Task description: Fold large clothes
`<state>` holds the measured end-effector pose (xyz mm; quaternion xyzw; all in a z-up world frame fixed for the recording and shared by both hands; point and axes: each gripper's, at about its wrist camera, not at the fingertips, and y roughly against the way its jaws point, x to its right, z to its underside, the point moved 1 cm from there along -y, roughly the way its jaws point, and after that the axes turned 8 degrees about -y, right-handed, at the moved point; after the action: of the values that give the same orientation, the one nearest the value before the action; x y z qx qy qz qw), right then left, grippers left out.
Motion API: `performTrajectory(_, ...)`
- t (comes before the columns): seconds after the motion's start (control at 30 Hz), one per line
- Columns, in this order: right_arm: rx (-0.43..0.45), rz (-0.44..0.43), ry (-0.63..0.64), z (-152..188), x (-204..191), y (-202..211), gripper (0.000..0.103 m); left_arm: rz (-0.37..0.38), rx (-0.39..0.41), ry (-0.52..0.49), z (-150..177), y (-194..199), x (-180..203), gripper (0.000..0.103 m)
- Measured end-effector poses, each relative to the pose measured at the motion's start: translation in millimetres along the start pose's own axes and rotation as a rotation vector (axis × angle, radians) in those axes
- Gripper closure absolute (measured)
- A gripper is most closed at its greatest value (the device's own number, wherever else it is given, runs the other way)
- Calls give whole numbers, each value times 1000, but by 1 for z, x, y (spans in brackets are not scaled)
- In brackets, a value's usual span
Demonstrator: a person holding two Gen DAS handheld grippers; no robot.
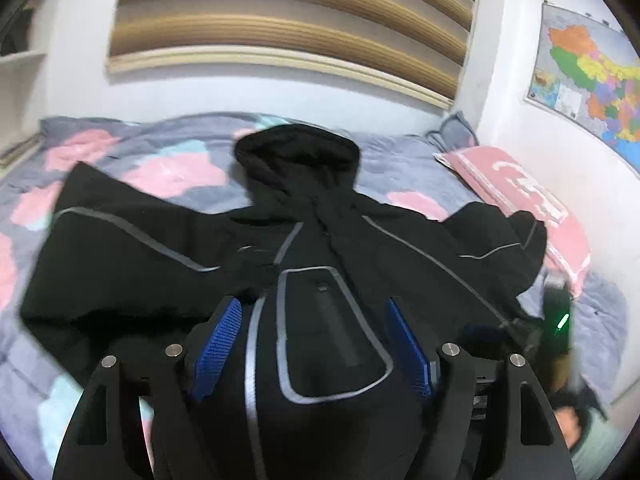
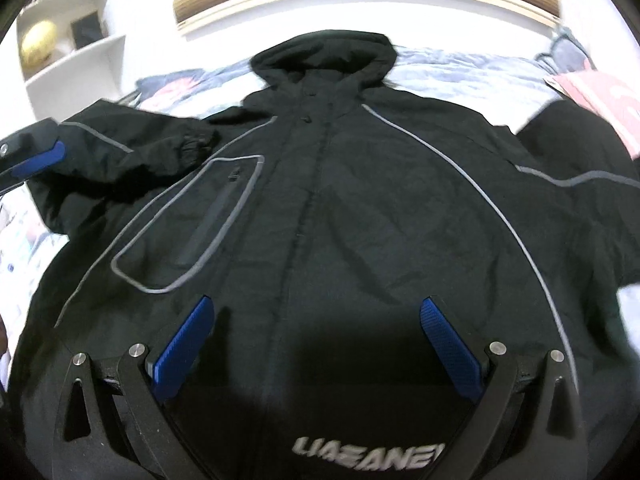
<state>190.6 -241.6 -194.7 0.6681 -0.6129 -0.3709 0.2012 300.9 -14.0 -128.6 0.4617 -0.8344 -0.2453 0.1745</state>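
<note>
A bed with a grey quilt (image 1: 192, 136) blotched pink and pale blue carries the work. Both my tools hover with jaws spread and empty: the left gripper (image 1: 312, 344) over the grey-piped chest pocket (image 1: 328, 332), the right gripper (image 2: 316, 340) over the lower front. The black jacket (image 2: 360, 208) lies face up beneath me, smooth slightly crinkled shell fabric, its long axis running straight away from me toward the hood (image 2: 324, 56). One sleeve (image 2: 132, 160), elastic cuff gathered, is folded in across the chest beside my left tool; the other sleeve (image 2: 580, 184) still spreads outward, nearer my right tool. I judge that one comes next. Beyond: pink pillow (image 1: 520, 196), slatted headboard (image 1: 288, 24), wall map (image 1: 592, 76).
</note>
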Motion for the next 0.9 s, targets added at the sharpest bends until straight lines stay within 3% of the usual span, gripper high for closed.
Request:
performTrajectory(0.1,-20,-76,40,-27,-31,11,0,-31,12,49,15,3,-12,28)
performTrajectory(0.23,-16,-121,78,-68,-66,-6,0,-14,35,138,32,6,-30,28)
performTrajectory(0.37,-44,-189,57,-98,-97,-59,4,-51,47,142,41,3,-38,28)
performTrajectory(0.6,-190,-272,-92,-106,-110,-143,10,-22,41,193,52,-13,-52,28)
performTrajectory(0.67,-230,-294,-91,-103,-116,-158,30,-22,42,201,53,-14,-53,28)
performTrajectory(0.77,-197,-236,20,-99,-129,-156,55,-30,51,200,50,-10,-54,28)
performTrajectory(0.9,-53,-164,122,-113,-127,-100,63,-11,100,132,33,16,-44,28)
